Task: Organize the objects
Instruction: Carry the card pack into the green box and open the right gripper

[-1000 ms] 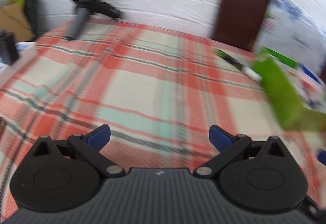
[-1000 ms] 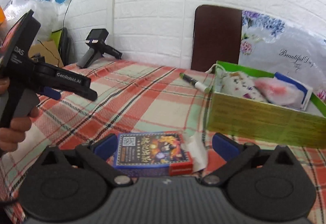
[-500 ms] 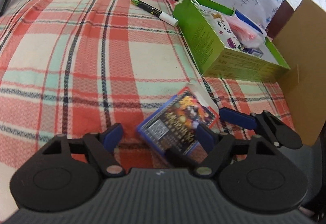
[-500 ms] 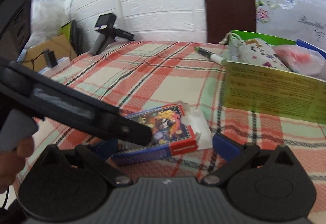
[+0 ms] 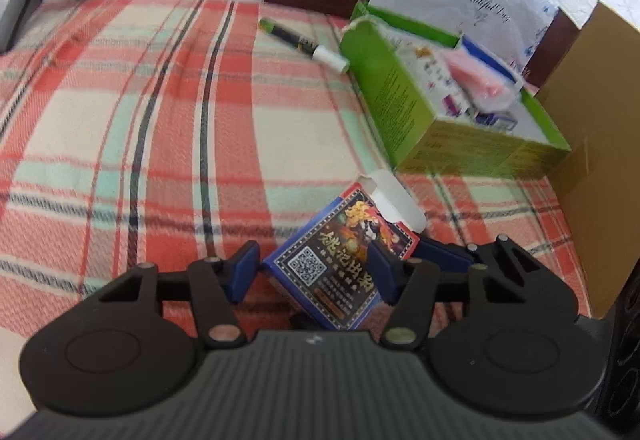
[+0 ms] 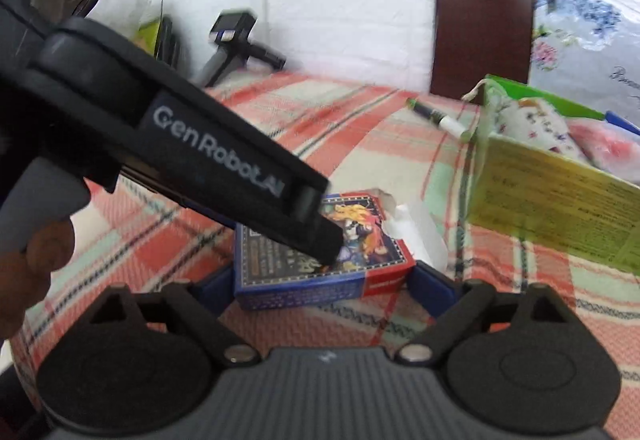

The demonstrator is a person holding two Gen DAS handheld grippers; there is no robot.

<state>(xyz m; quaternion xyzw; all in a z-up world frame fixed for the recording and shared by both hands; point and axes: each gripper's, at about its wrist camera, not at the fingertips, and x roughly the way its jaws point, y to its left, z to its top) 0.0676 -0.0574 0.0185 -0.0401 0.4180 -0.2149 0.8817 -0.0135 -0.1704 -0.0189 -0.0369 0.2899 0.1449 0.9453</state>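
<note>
Two hand-held grippers converge on a blue-and-red card box (image 5: 340, 266) lying on a plaid-covered surface (image 5: 160, 127), its white flap open toward a green box (image 5: 404, 107) of small items. The left hand-held gripper (image 5: 316, 274) is closing, its blue pads at the box's two sides, though contact cannot be told. The right hand-held gripper (image 6: 324, 286) stands wide and closing, straddling the box without touching. A marker (image 5: 302, 44) lies beyond.
</note>
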